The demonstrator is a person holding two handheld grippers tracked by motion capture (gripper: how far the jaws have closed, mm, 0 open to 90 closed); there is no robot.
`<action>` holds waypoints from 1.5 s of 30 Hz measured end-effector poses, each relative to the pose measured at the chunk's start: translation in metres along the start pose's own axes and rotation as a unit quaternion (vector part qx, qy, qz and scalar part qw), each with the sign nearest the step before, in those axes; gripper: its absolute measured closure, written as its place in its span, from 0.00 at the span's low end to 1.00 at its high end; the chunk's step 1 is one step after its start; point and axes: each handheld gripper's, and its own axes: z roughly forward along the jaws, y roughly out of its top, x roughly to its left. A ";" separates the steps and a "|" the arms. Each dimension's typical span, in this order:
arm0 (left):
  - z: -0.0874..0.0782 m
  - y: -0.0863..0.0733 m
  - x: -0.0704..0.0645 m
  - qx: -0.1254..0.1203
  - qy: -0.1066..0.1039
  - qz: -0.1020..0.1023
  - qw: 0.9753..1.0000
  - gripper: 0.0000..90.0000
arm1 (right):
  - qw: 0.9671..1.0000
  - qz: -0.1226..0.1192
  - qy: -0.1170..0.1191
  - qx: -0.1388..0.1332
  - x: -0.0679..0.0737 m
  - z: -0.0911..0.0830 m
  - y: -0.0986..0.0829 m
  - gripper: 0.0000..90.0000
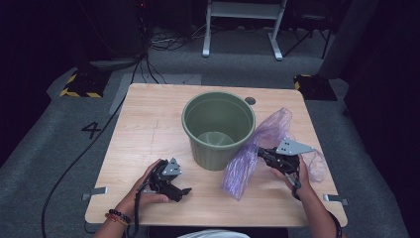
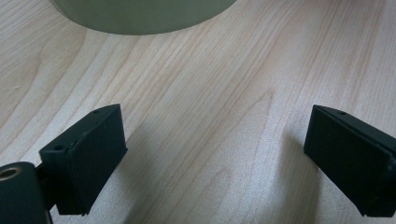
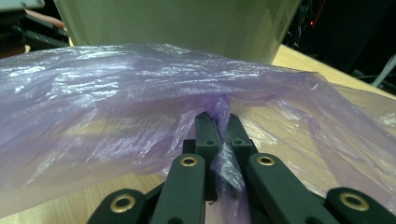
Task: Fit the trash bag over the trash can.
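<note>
High view first: a green bin (image 1: pixel 218 128) stands upright and empty near the middle of a pale wood table (image 1: pixel 143 148), and a thin purple bag (image 1: pixel 255 148) hangs crumpled just to its right, leaning on the bin's side, pinched by the right gripper (image 1: pixel 261 152). The left gripper (image 1: pixel 184 192) rests low on the table in front of the bin, holding nothing. By my reading the job is lining the bin: the bag is picked up but not yet opened or drawn over the rim, so most of the work remains. Around the table lie grey carpet, loose cables, yellow-black weighted feet and a white frame at the back, with the room dark. Left gripper view: its jaws stand wide apart over bare wood grain, the bin's base (image 2: pixel 140 16) just ahead. Right gripper view: the jaws are closed tight on a fold of the bag (image 3: pixel 140 93), the bin wall (image 3: pixel 177 23) close behind.
</note>
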 end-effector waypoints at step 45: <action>-0.104 0.049 0.015 -0.132 0.071 -0.013 0.989 0.17 | 0.989 -0.029 -0.012 -0.145 0.000 -0.044 0.073 0.98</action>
